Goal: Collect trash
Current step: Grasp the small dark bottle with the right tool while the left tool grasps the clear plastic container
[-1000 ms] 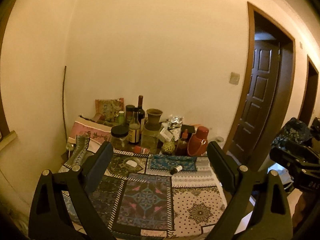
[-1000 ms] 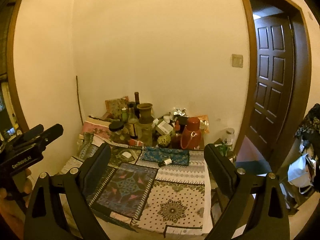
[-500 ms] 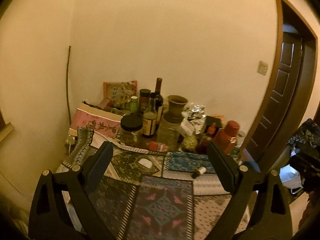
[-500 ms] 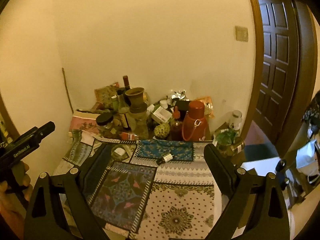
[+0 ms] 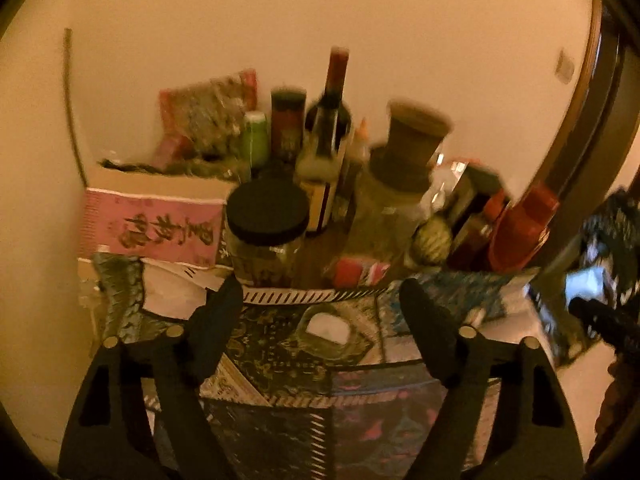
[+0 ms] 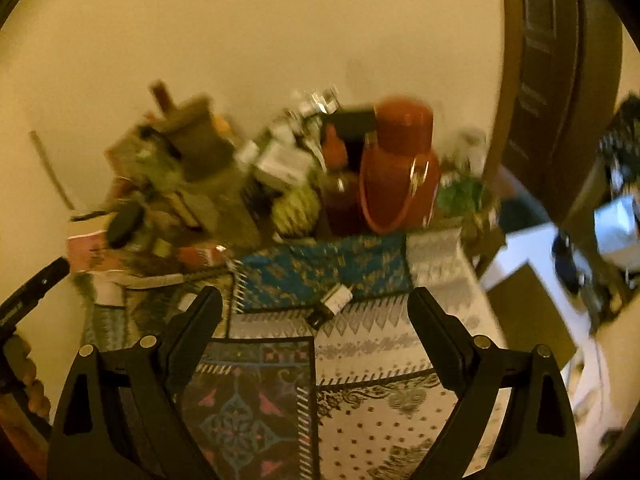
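Observation:
A small white piece of trash [image 5: 326,327] lies on the dark patterned patch of the tablecloth [image 5: 280,360], framed between the fingers of my left gripper [image 5: 322,294]. Its jaws are closing, with only air between them, and they hang above the cloth. A little dark bottle with a white label [image 6: 334,304] lies on its side at the edge of the blue patch. My right gripper [image 6: 314,296] hovers over it, open and apart from it. The left gripper's tip [image 6: 36,286] shows at the left edge of the right wrist view.
The back of the table is crowded: a black-lidded jar [image 5: 266,232], a wine bottle [image 5: 330,120], a clay vase [image 5: 412,144], a red thermos [image 6: 396,168], a pink-labelled box [image 5: 156,228]. A dark door [image 6: 560,60] stands at the right.
Both grippers have dropped and moved in toward the table, tilting down; the clutter now looks much larger. The left jaws have narrowed. The right jaws keep their width.

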